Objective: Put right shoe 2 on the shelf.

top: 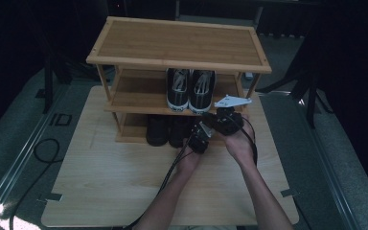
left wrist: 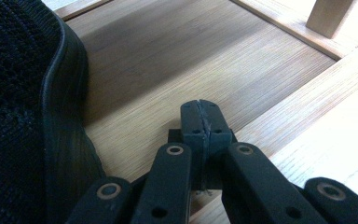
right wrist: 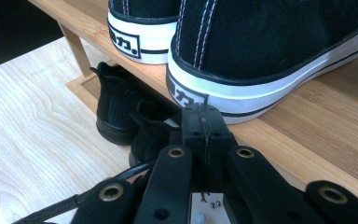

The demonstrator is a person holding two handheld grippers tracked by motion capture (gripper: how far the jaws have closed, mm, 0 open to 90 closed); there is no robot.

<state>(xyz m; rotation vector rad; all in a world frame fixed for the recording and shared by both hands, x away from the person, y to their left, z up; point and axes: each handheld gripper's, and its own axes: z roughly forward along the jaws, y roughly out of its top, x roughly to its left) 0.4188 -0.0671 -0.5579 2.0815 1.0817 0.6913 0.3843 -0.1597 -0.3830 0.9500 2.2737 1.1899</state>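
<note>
Three-tier bamboo shoe rack (top: pixel 178 43) at 12 o'clock on pale wooden table (top: pixel 105 182); top shelf bare, raised lip all round. Middle shelf: pair of black canvas sneakers (top: pixel 190 89), white rubber soles, heels flush with front edge, open board at 9 o'clock of them. Bottom shelf: pair of black mesh shoes (top: pixel 165 130), heels just past front rail. Left gripper (top: pixel 199 139) low at bottom shelf front, at 3 o'clock of mesh shoes; jaws pressed fully together, gripping nothing. In left gripper view, closed tips (left wrist: pixel 204 122) over smooth grained board, knitted mesh heel (left wrist: pixel 23 107) with glossy dark sole edge close at 9 o'clock, not touching; free shelf floor ahead to far rail and square upright post (left wrist: pixel 328 16) at 1 o'clock. Right gripper (top: pixel 225 120) level with middle shelf edge, at 4 o'clock of right sneaker; jaws likewise clamped together, empty. In right gripper view, tips (right wrist: pixel 204 123) just beside printed white heel band (right wrist: pixel 186 95), contact unclear; suede-like upper with pale double stitching above; mesh shoes (right wrist: pixel 121 116) below at 9 o'clock. Table open toward 6 and 9 o'clock; black cable (top: pixel 170 172) trailing along left forearm.
</note>
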